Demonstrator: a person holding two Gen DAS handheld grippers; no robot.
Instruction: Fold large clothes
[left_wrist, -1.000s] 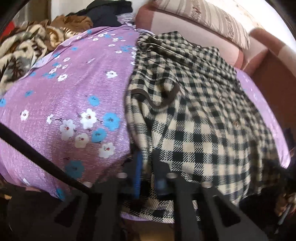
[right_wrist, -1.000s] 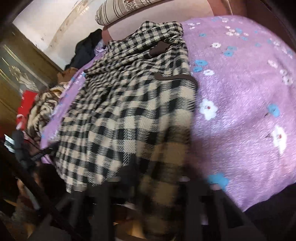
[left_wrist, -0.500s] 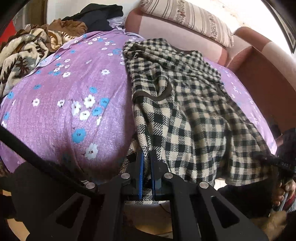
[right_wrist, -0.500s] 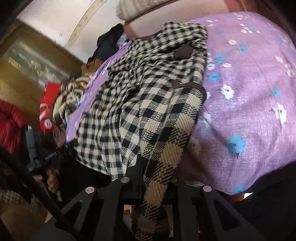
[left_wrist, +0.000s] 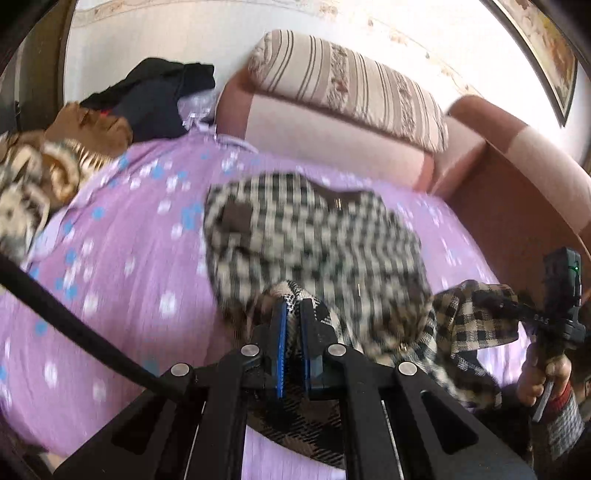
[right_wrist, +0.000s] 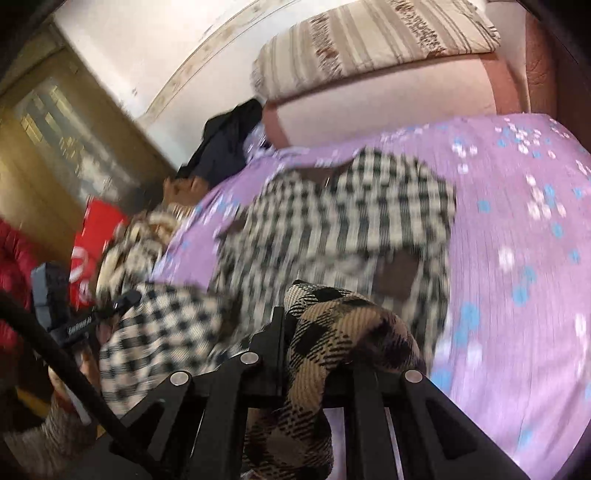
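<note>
A black-and-cream checked shirt (left_wrist: 317, 240) lies on the purple flowered sheet (left_wrist: 122, 266), its near hem raised over its middle. My left gripper (left_wrist: 291, 314) is shut on one hem corner, with cloth between the blue pads. My right gripper (right_wrist: 314, 317) is shut on the other hem corner, and the cloth drapes over its fingers and hides them. The shirt (right_wrist: 343, 214) and sheet (right_wrist: 517, 229) show in the right wrist view too. Each gripper shows in the other's view, the right (left_wrist: 517, 310) and the left (right_wrist: 125, 299), both holding shirt cloth.
A pink sofa back (left_wrist: 332, 136) with a striped cushion (left_wrist: 351, 85) stands behind the sheet. Dark and brown clothes (left_wrist: 140, 99) are piled at the far left. A red item (right_wrist: 92, 243) and a wooden cabinet (right_wrist: 55, 147) are on the left.
Both grippers have lifted the shirt's near hem from the front edge of the bed and carried it up and forward over the shirt's middle. The views are blurred by the motion.
</note>
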